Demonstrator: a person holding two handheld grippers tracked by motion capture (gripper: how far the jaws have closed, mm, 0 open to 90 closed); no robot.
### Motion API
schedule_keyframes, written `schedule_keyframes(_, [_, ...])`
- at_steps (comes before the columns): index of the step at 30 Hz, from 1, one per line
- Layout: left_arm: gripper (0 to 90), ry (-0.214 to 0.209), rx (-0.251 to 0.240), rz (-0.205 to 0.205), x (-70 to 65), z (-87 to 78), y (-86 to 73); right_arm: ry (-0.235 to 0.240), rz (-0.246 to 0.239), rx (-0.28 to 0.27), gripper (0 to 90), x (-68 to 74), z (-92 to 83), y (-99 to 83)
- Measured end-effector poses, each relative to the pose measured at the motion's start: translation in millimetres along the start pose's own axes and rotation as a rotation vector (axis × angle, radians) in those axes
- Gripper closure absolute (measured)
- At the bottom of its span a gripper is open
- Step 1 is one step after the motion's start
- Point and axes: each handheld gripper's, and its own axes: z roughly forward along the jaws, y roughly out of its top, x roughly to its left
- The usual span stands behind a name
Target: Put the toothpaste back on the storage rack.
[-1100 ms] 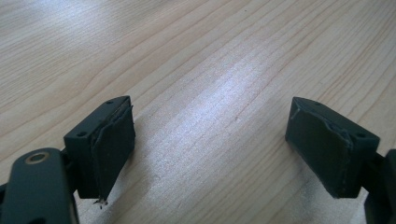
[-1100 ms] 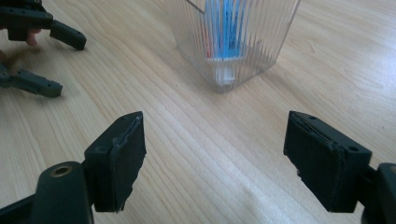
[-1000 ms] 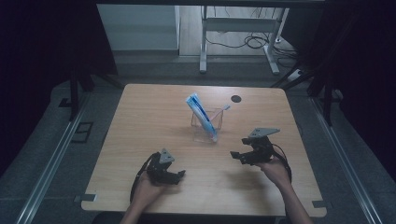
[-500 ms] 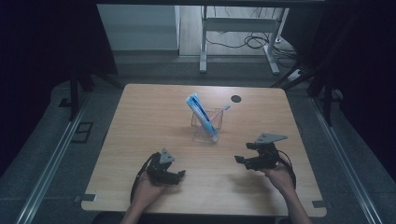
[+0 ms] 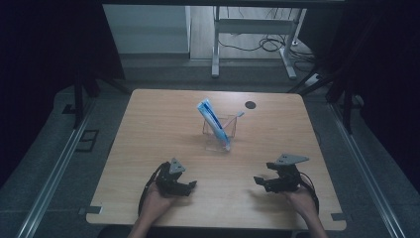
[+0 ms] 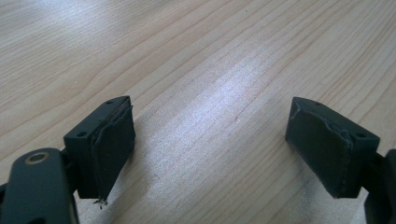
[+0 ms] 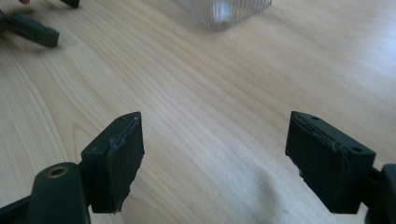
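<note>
Both grippers sat low over the near part of the wooden surface (image 5: 148, 124), each held in one of the person's hands. The left gripper (image 5: 190, 184) had its jaws spread wide with bare wood between them and nothing in their grasp; in the left gripper view the two black pads (image 6: 114, 140) faced each other across an empty stretch of grain. The right gripper (image 5: 257, 180) likewise had its jaws standing wide apart and holding nothing, its grey three-cornered plate on top, and it pointed across the surface toward the left gripper. The clear holder (image 5: 218, 133) stood well ahead of both pairs of jaws, about midway between them and farther from the person, apart from either gripper. A blue and white tube (image 5: 213, 119) leaned in it, tilted with its upper end toward the far left, and a thin white stick (image 5: 238, 115) poked out at the holder's far right. In the right gripper view the ribbed clear base of the holder (image 7: 223, 10) showed ahead of the open jaws. A small dark disc (image 5: 250, 104) lay on the surface beyond the holder, far from both jaws.
</note>
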Motion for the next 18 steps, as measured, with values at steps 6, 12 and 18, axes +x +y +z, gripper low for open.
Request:
schedule_keyframes(6, [15.9,0.0,0.0,-0.001,-0.1,0.0,0.0,-0.01,0.011,0.009,18.7,-0.7,1.8,-11.9])
schedule_keyframes(12, [15.9,0.0,0.0,0.003,0.2,0.0,0.1,-0.021,0.011,0.019,18.2,0.1,5.6,-18.8])
schedule_keyframes(18, [15.9,0.001,0.0,0.003,0.2,0.0,0.0,-0.044,-0.018,0.046,17.0,1.5,11.0,-23.7])
